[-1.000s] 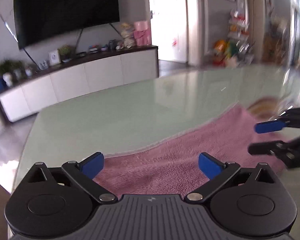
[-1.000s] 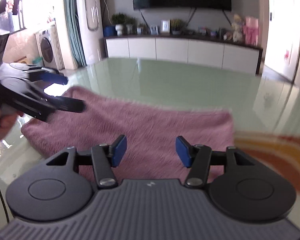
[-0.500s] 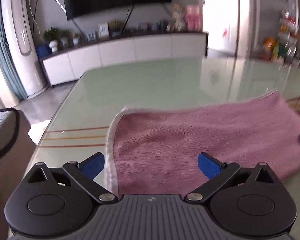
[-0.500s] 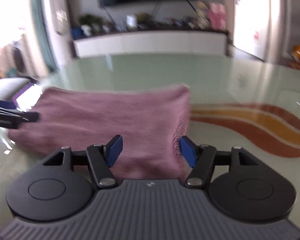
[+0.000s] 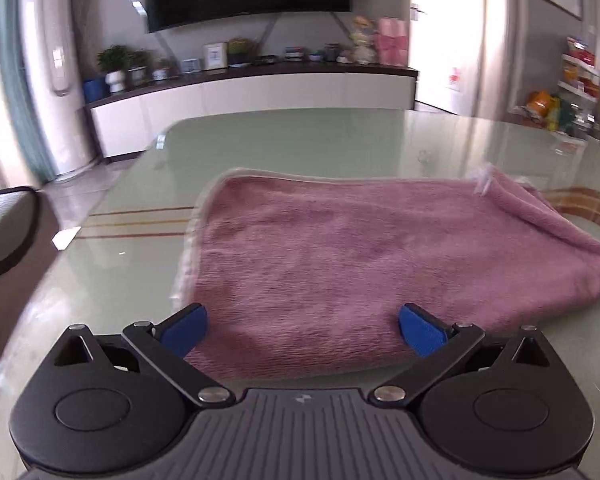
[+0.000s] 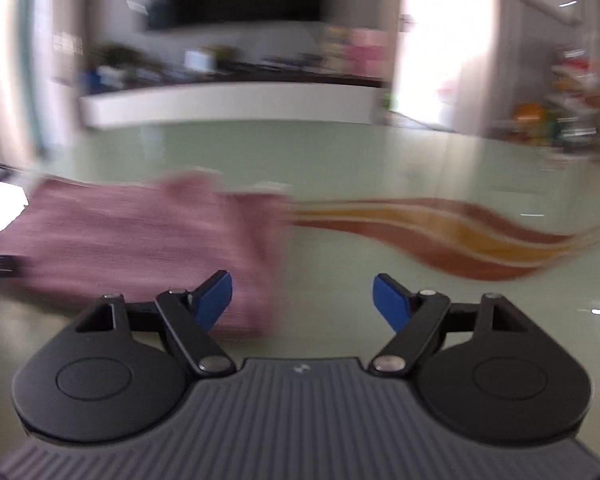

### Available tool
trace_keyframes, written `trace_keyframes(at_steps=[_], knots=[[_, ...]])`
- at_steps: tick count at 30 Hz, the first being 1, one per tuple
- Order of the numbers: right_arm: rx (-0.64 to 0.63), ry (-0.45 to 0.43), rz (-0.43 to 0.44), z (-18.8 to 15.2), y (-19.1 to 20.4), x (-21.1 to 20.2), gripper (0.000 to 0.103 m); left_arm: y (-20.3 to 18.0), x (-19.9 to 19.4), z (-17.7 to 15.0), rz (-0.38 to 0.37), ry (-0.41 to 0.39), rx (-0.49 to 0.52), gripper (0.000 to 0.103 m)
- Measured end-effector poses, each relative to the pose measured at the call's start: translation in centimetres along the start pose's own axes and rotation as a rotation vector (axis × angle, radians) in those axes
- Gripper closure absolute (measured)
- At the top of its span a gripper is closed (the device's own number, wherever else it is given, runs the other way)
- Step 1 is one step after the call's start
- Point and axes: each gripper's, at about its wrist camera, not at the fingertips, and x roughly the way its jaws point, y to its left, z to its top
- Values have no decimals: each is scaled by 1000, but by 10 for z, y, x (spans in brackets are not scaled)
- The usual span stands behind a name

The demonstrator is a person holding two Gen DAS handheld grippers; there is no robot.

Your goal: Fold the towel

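Left tool [image 5: 303, 330]: spread wide, nothing gripped, hung over the near left edge of the pink towel [image 5: 380, 256]. Towel: lay flat on the glassy green surface [image 5: 300, 144], right far corner rumpled. Right tool [image 6: 302, 300]: opening, nothing between the pads, towel's near right corner just beside the left pad [image 6: 214, 304]; view blurred.

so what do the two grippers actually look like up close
Both look alike. The left gripper and right gripper each have a grey ribbed body with a small pale logo, two round black housings with disc caps, and black linkage arms on silver pivot pins. The jaws end in bright blue pads. No cables or sleeves show.
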Motion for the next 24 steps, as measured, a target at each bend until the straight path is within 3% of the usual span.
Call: trace_keyframes(at_steps=[2,5,7,9,10,12,13,14,18,22,24], knots=[[26,4,181,5,17,3,24,-8,-10,0,-14,-53,35,1],[51,63,237,7,29,20,24,-17,-20,-5,-37,-79,67,1],[76,93,159,6,19,31,24,-13,-10,-8,-19,-21,54,1],[86,98,123,6,5,32,32,-3,-5,-12,-37,19,6,0],[56,98,56,5,2,30,42,2,-4,-11,-51,27,-16,0],[-45,95,-147,4,0,24,27,3,-3,-12,-52,29,4,0],[-81,78,-229,3,-1,20,27,4,-3,-12,-52,27,15,0],[-95,57,-248,2,-2,16,27,4,-1,-12,-52,28,13,0],[-107,-31,-116,9,12,5,27,-3,-11,-11,-3,-23,42,1],[-50,22,234,31,39,32,27,-12,-22,-8,-44,-102,102,1],[-36,61,276,33,44,45,27,-14,-17,-9,-56,-68,113,1]])
